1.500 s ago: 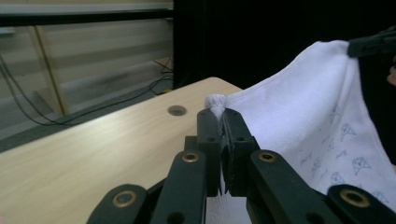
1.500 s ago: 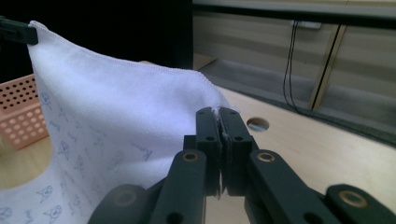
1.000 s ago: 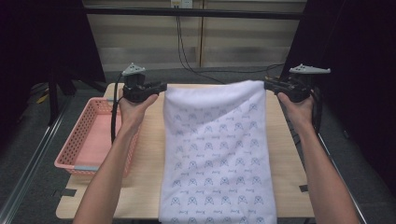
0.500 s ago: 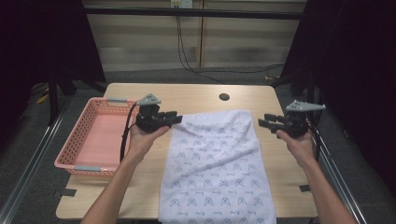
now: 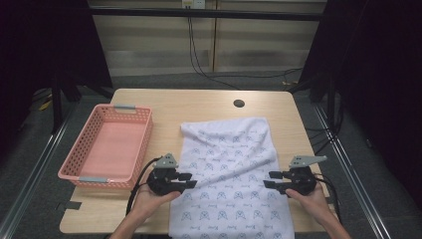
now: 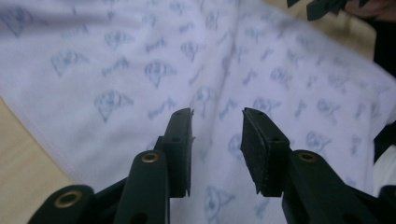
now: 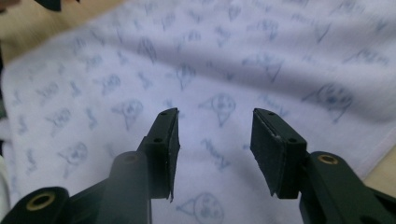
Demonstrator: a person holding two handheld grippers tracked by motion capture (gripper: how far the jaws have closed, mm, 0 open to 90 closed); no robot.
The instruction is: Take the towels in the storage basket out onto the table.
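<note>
1. The left tool (image 5: 190,180) hovers with jaws parted and empty, the white printed cloth (image 5: 229,174) just below and ahead of its tips.
2. The right tool (image 5: 269,179) is likewise spread and empty over the cloth's opposite edge.
3. Beyond the left tool, a pink basket (image 5: 79,157) sits on the surface (image 5: 199,102).

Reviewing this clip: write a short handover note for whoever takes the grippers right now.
Left gripper: open, empty, at the left edge of the towel.
Right gripper: open, empty, at the towel's right edge.
Towel: spread on the table, near end hanging over the front edge, far end rumpled. Pink basket stands empty at left.
Done: towel laid out.
Left: probably grasp both edges, fold, then maybe into the basket.
</note>
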